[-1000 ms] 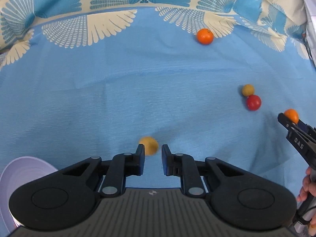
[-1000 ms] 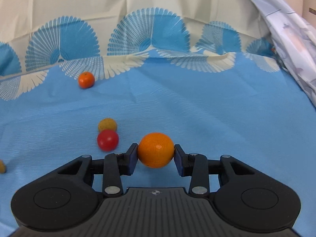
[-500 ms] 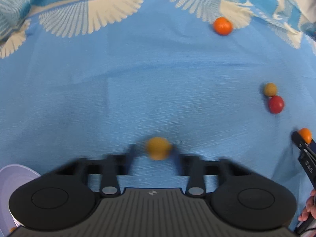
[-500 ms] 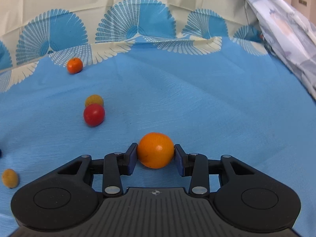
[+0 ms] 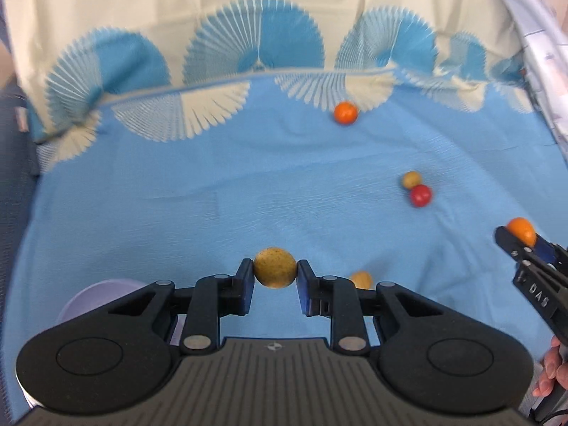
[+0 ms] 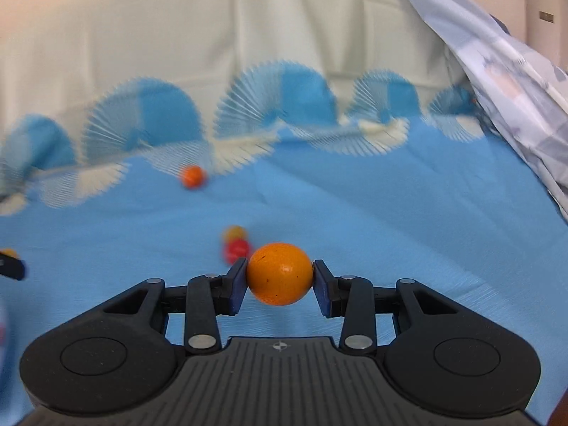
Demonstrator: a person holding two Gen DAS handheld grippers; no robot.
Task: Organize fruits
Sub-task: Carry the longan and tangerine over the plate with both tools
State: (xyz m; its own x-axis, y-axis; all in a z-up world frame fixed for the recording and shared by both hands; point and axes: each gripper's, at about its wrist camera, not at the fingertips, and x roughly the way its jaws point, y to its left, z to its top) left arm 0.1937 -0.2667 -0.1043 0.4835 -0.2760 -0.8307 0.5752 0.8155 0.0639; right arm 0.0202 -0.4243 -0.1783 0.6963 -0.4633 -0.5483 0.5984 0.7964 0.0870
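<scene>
My left gripper (image 5: pixel 275 270) is shut on a speckled yellow fruit (image 5: pixel 275 266), held above the blue cloth (image 5: pixel 213 195). A second yellow fruit (image 5: pixel 362 278) lies on the cloth just behind its right finger. In the right wrist view, my right gripper (image 6: pixel 280 277) is shut on an orange (image 6: pixel 280 273). That gripper also shows at the right edge of the left wrist view (image 5: pixel 513 239). On the cloth lie a small orange (image 5: pixel 345 112), a small yellow fruit (image 5: pixel 411 179) and a red fruit (image 5: pixel 420 195) touching it.
A pale lavender bowl (image 5: pixel 83 300) sits at the lower left, partly hidden by my left gripper. Cream fabric with blue fan patterns (image 5: pixel 255 46) rises at the back. A crumpled light patterned sheet (image 6: pixel 514 81) hangs on the right. A person's fingers (image 5: pixel 553 372) hold the right gripper.
My left gripper has shut on the yellow fruit and lifted it off the cloth. Both grippers have risen and tilted up, so more of the back fabric shows. The right keeps its orange.
</scene>
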